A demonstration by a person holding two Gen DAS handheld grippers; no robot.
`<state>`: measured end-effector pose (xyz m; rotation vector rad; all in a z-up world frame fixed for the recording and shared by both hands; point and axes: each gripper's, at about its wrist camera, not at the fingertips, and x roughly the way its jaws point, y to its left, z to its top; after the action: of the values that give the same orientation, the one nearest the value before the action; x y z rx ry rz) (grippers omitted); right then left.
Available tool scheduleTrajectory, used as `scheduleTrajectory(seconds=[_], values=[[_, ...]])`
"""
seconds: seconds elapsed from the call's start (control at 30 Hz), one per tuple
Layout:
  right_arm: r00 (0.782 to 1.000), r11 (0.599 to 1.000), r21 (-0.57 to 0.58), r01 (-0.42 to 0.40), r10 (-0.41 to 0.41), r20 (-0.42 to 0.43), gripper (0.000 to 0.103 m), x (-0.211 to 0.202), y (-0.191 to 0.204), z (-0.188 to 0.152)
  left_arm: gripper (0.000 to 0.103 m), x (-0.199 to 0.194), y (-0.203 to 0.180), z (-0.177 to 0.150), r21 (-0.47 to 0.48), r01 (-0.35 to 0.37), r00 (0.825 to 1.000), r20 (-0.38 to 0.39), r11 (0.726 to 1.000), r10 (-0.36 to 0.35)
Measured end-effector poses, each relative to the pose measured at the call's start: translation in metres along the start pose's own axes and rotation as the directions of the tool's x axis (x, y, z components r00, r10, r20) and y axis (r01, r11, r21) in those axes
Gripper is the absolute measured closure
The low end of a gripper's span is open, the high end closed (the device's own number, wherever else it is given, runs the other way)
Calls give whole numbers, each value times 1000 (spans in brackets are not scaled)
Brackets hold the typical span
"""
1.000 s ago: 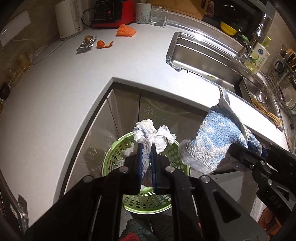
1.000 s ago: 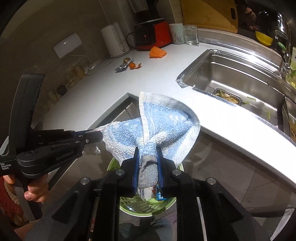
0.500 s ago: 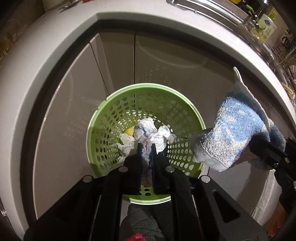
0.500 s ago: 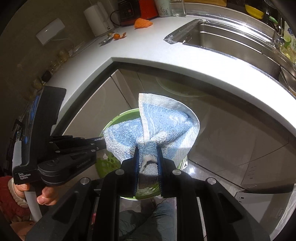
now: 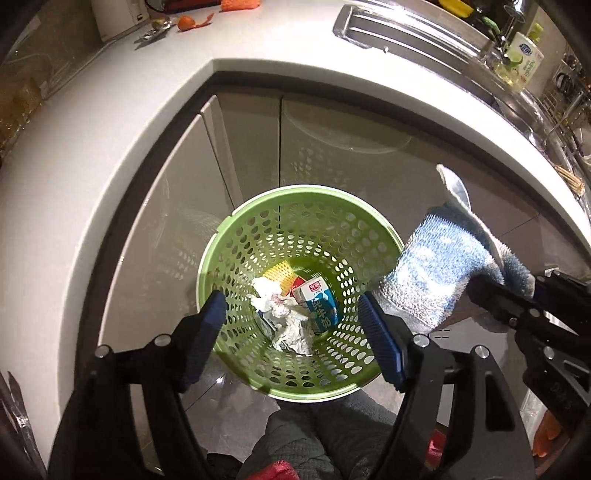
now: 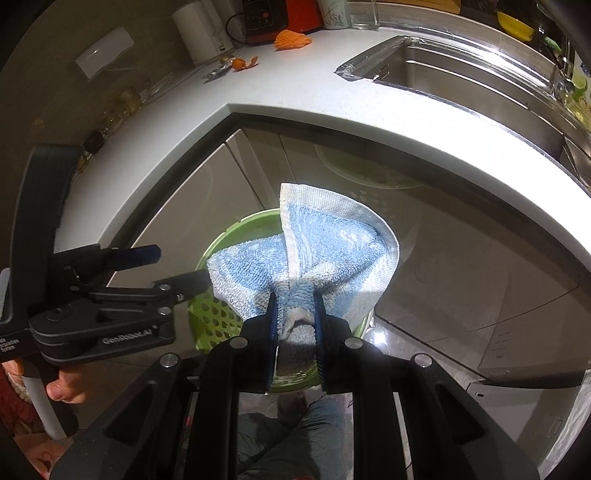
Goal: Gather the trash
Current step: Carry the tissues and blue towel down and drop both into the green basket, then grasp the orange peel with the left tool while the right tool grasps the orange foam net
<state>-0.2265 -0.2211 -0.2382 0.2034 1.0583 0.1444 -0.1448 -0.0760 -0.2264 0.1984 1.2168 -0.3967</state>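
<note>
A green perforated bin [image 5: 258,229] stands on the floor below the counter corner. Inside lie crumpled white tissue [image 5: 286,325], a blue milk carton [image 5: 319,304] and a yellow mesh piece [image 5: 280,273]. My left gripper [image 5: 293,332] is open and empty, right above the bin; it also shows in the right wrist view [image 6: 177,266]. My right gripper [image 6: 295,325] is shut on a blue and white towel [image 6: 314,251], held over the bin's right side; the towel [image 5: 439,273] shows in the left wrist view too. The bin [image 6: 218,314] is partly hidden behind it.
The white counter [image 5: 110,122] curves around above grey cabinet doors [image 5: 332,144]. On the counter lie orange peel [image 6: 243,63], a foil wrapper [image 5: 157,31] and an orange mesh [image 6: 291,38]. A steel sink [image 6: 461,70] is at right. The person's legs are below.
My left gripper has opened and the white tissue has dropped from it into the bin. The right gripper still holds the towel in about the same place.
</note>
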Motion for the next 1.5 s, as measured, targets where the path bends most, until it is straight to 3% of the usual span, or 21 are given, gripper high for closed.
scheduleTrajectory(seconds=[0.17, 0.23, 0.27, 0.33, 0.43, 0.5, 0.7, 0.97, 1.17, 1.3, 1.5], values=[[1000, 1000, -27, -11, 11, -15, 82, 8, 12, 0, 23, -43, 27, -2, -47, -28, 996, 89, 999, 32], [999, 999, -43, -7, 5, -36, 74, 15, 19, -1, 21, -58, 38, -4, -72, -54, 991, 119, 996, 62], [999, 999, -45, -3, 1, -44, 58, 19, 22, -1, 20, -65, 45, -6, -85, -60, 989, 132, 995, 71], [999, 999, -44, 16, -18, -41, 36, 21, 28, -1, 19, -75, 58, -8, -116, -63, 986, 148, 991, 80], [999, 998, -58, 22, -24, -34, 32, 19, 39, 2, 19, -88, 74, -12, -157, -71, 981, 168, 985, 97], [999, 997, -66, 35, -37, -17, 23, 14, 47, 6, 19, -96, 82, -14, -174, -76, 978, 177, 982, 107], [996, 993, -100, 65, -59, 66, 10, -14, 71, 21, 17, -114, 93, -19, -166, -96, 964, 231, 981, 134], [988, 990, -116, 75, -58, 143, 3, -39, 79, 39, 13, -129, 89, -6, -162, -64, 952, 286, 985, 109], [985, 989, -131, 68, -46, 168, 3, -37, 62, 76, 13, -122, 89, 21, -201, -54, 950, 290, 978, 112], [986, 984, -171, 52, -24, 165, 3, -22, 46, 120, 13, -114, 83, 58, -220, -79, 938, 313, 972, 147], [989, 959, -283, 7, 35, 144, 3, 16, 23, 213, 13, -84, 77, 145, -303, -93, 928, 319, 948, 193]])
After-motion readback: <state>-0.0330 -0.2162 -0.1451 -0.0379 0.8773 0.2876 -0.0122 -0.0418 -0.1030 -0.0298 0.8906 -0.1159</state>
